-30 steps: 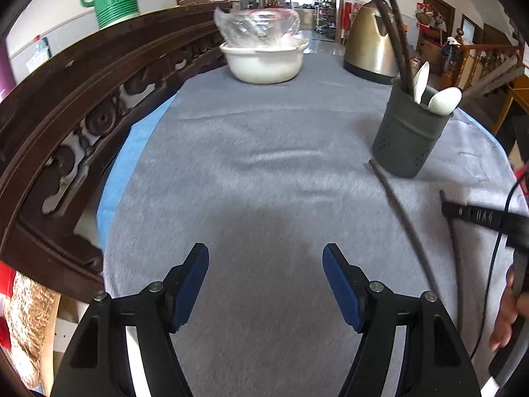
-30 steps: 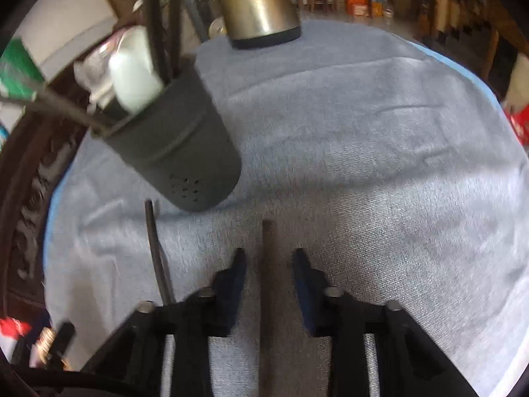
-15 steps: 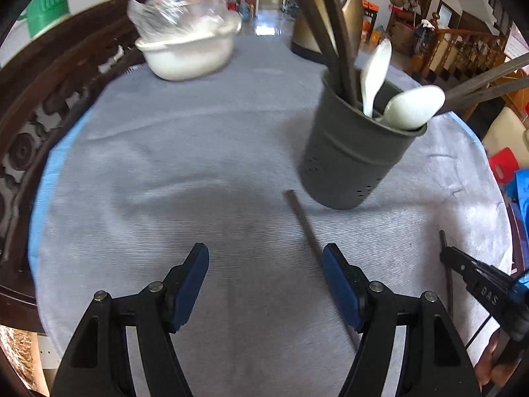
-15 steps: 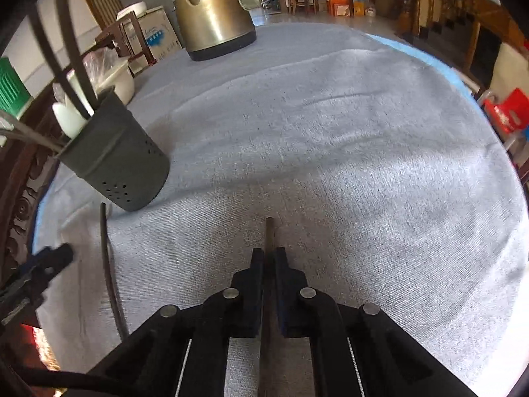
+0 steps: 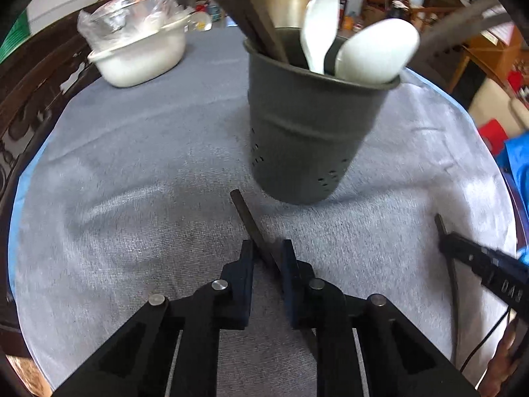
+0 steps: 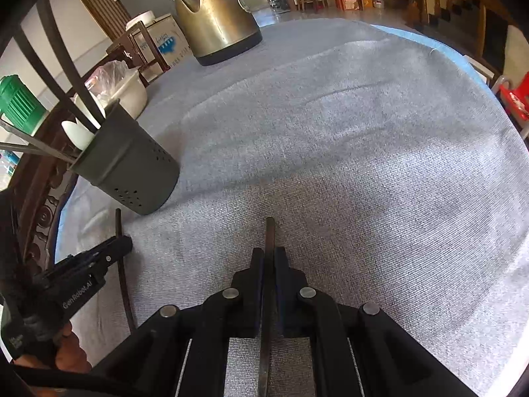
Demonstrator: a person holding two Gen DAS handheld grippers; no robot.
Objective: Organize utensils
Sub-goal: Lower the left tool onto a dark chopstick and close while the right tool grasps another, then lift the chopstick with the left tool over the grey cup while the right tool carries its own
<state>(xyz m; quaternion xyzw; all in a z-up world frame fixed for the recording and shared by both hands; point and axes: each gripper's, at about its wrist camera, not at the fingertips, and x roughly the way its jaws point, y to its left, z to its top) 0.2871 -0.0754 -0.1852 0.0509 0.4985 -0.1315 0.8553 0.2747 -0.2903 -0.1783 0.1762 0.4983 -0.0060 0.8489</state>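
Right gripper [image 6: 268, 258] clamped on one dark chopstick [image 6: 269, 231], left gripper [image 5: 267, 253] just closing around another chopstick [image 5: 246, 215]

Both grippers, left [image 5: 267, 254] & right [image 6: 269, 258], angled down, jaws nearly closed.

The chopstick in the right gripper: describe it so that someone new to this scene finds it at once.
Start at the dark grey utensil holder on the grey tablecloth, in front of the brass kettle. To the holder's right, a thin dark chopstick lies on the cloth, clamped in the right gripper. Its twin lies close under the holder, at the left gripper.
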